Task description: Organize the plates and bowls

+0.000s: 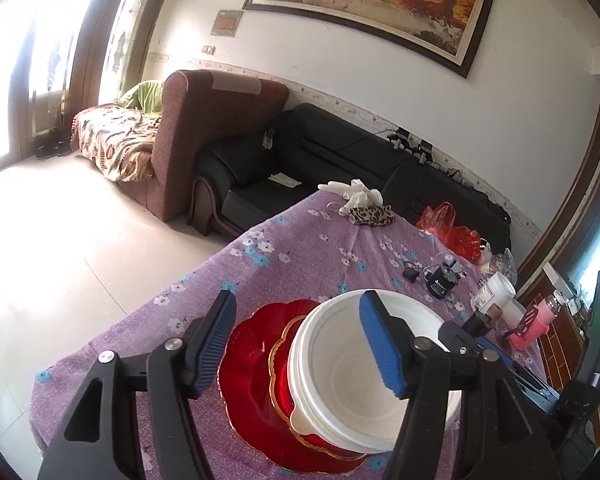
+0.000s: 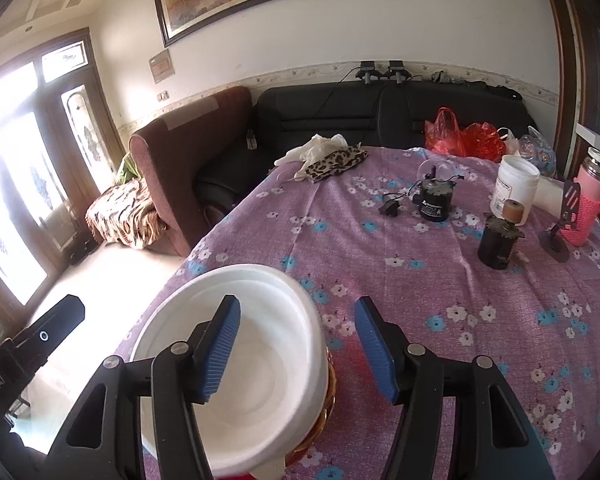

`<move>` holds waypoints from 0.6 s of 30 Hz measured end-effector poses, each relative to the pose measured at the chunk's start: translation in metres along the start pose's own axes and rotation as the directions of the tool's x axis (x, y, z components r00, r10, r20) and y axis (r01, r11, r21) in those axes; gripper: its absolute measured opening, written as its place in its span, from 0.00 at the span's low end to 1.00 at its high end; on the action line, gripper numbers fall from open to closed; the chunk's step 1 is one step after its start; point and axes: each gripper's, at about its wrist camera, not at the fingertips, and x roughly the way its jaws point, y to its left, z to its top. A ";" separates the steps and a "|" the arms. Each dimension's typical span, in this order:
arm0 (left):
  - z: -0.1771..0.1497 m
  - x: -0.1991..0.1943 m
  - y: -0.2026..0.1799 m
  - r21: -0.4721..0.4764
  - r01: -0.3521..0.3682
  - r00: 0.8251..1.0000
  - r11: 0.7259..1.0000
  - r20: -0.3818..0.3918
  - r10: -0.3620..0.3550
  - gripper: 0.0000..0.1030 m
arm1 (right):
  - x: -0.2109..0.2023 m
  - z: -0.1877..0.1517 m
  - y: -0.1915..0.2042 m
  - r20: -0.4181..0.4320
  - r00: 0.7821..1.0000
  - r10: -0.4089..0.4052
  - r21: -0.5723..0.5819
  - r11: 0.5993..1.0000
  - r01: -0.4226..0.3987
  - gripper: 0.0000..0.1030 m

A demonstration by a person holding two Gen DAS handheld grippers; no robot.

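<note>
Left wrist view: black can [image 1: 443, 281] label unreadable behind white bowl [image 1: 352, 376].

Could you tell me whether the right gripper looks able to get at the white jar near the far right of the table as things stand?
Probably yes. The right gripper is open and holds nothing, and bare purple tablecloth lies ahead. The dark cylinder stands just in front of the white jar, so coming in from above or the side looks safer.
</note>
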 end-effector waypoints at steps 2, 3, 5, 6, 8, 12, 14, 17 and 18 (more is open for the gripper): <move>-0.001 -0.008 -0.001 0.003 -0.021 0.999 1.000 0.026 0.020 0.69 | -0.006 -0.003 -0.004 0.005 1.000 0.000 0.009 1.000 0.000 0.65; -0.001 -0.012 -0.002 0.001 -0.031 0.999 1.000 0.042 0.031 0.76 | -0.009 -0.006 -0.006 0.007 1.000 -0.001 0.013 1.000 0.001 0.66; -0.004 -0.023 -0.005 -0.003 -0.068 0.993 0.998 0.097 0.068 0.85 | -0.015 -0.011 -0.011 0.010 1.000 -0.002 0.018 1.000 0.002 0.67; -0.005 -0.029 -0.006 -0.003 -0.083 0.989 0.997 0.123 0.083 0.90 | -0.018 -0.014 -0.013 0.012 1.000 -0.003 0.020 1.000 0.003 0.68; -0.007 -0.042 -0.011 0.005 -0.108 0.978 0.994 0.177 0.106 0.92 | -0.023 -0.019 -0.016 0.012 1.000 -0.003 0.023 1.000 0.003 0.68; -0.008 -0.058 -0.017 0.016 -0.128 0.966 0.992 0.227 0.121 0.96 | -0.035 -0.027 -0.025 0.016 1.000 0.007 0.046 0.999 -0.008 0.69; -0.010 -0.065 -0.021 0.024 -0.143 0.958 0.989 0.252 0.133 0.96 | -0.043 -0.030 -0.028 0.026 1.000 0.012 0.053 0.998 -0.013 0.69; -0.013 -0.077 -0.026 0.036 -0.163 0.947 0.986 0.288 0.146 0.97 | -0.055 -0.037 -0.030 0.048 0.999 0.010 0.054 0.998 -0.013 0.73; -0.016 -0.081 -0.028 0.039 -0.169 0.941 0.985 0.303 0.149 0.97 | -0.061 -0.040 -0.030 0.059 0.998 0.009 0.052 0.999 -0.012 0.75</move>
